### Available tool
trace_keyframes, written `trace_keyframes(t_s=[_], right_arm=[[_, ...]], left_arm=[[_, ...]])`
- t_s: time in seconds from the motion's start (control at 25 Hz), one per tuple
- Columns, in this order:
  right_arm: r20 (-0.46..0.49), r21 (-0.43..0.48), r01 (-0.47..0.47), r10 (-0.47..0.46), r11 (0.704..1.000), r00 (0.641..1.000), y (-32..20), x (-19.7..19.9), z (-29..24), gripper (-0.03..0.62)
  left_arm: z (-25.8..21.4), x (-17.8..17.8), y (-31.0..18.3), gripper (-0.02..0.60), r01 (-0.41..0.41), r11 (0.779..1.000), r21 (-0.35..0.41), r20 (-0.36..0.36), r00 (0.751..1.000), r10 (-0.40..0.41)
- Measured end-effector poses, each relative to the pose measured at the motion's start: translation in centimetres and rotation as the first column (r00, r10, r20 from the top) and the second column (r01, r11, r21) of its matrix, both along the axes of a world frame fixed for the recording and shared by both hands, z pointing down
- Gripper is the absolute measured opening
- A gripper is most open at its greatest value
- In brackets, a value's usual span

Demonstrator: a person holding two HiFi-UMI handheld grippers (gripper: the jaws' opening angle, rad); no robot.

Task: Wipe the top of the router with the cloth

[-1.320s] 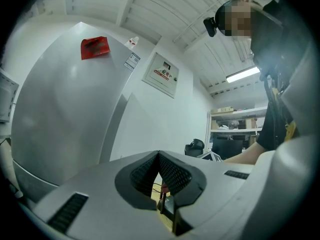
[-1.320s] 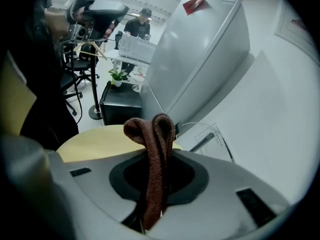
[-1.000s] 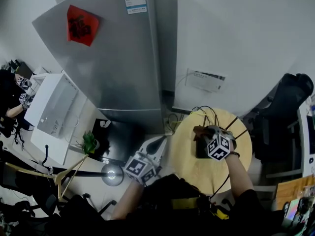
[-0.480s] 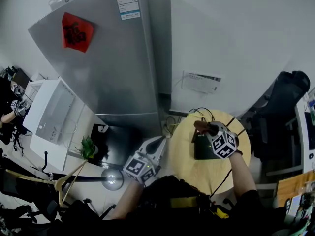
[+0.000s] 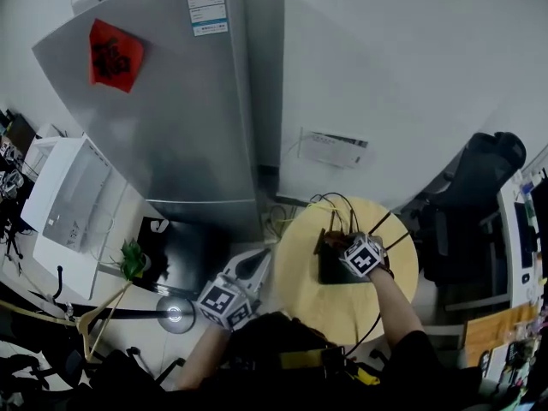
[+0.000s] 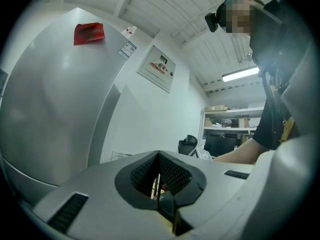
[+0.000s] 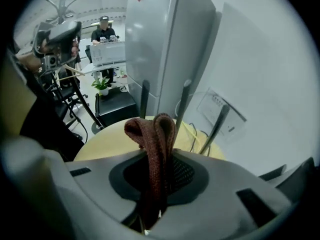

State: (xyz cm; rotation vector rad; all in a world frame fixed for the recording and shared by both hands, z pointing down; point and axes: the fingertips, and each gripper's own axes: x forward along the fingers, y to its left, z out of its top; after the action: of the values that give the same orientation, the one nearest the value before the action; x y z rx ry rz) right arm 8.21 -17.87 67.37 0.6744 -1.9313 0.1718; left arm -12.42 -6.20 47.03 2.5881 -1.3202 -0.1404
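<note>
A black router (image 5: 332, 269) with upright antennas (image 7: 182, 102) stands on a round yellow table (image 5: 300, 259). My right gripper (image 5: 339, 243) hovers over the router's top, shut on a folded red-brown cloth (image 7: 154, 134) that sticks up out of the jaws. In the head view the cloth (image 5: 330, 240) lies at the router's far left corner. My left gripper (image 5: 255, 264) hangs off the table's left side, away from the router. Its jaws (image 6: 159, 156) are shut on nothing and point up at the fridge and wall.
A tall silver fridge (image 5: 171, 101) and a white wall stand behind the table. Cables (image 5: 330, 204) run off the table's far edge. A black office chair (image 5: 479, 187) is at the right; a low black stand (image 7: 112, 101) and a potted plant (image 5: 128, 259) are at the left.
My right gripper with the cloth has slid a little nearer across the router's top. The head view has shifted; the left gripper stays beside the table.
</note>
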Motion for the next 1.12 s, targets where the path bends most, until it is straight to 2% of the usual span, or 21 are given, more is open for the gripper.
trace_keyframes(t_s=[0.16, 0.28, 0.36, 0.52, 0.76, 0.96, 1.12], right_arm=[[0.060, -0.115, -0.056, 0.063, 0.992, 0.996, 0.1, -2.5, 3.0, 0.066], [0.056, -0.208, -0.081, 0.094, 0.975, 0.994, -0.1, -1.9, 5.8, 0.066], [0.035, -0.232, -0.065, 0.075, 0.970, 0.997, -0.6, -1.7, 6.7, 0.066], [-0.011, -0.253, 0.017, -0.020, 0.967, 1.000, -0.6, -2.0, 8.1, 0.066], [0.004, -0.298, 0.146, -0.152, 0.943, 0.988, -0.1, -2.6, 8.8, 0.067], [-0.066, -0.270, 0.355, -0.385, 0.895, 0.921, 1.4, -4.6, 7.8, 0.067], [-0.115, -0.219, 0.423, -0.454, 0.879, 0.884, 2.0, -4.6, 8.0, 0.067]], left_arm=[[0.6, -1.0, 0.3, -0.008, 0.047, 0.998, -0.034, 0.002, 0.999, -0.047], [0.9, -1.4, 0.4, -0.008, 0.086, 0.995, -0.055, 0.001, 0.996, -0.086], [1.5, -1.9, 0.4, -0.008, 0.104, 0.992, -0.066, 0.000, 0.995, -0.105], [2.6, -3.1, 1.2, -0.008, 0.138, 0.986, -0.097, 0.013, 0.990, -0.138], [3.0, -4.1, 2.0, -0.008, 0.179, 0.979, -0.098, 0.028, 0.984, -0.177], [2.8, -4.3, 1.9, -0.008, 0.201, 0.974, -0.102, 0.018, 0.980, -0.201], [2.7, -3.9, 2.1, -0.008, 0.189, 0.978, -0.090, 0.020, 0.982, -0.188]])
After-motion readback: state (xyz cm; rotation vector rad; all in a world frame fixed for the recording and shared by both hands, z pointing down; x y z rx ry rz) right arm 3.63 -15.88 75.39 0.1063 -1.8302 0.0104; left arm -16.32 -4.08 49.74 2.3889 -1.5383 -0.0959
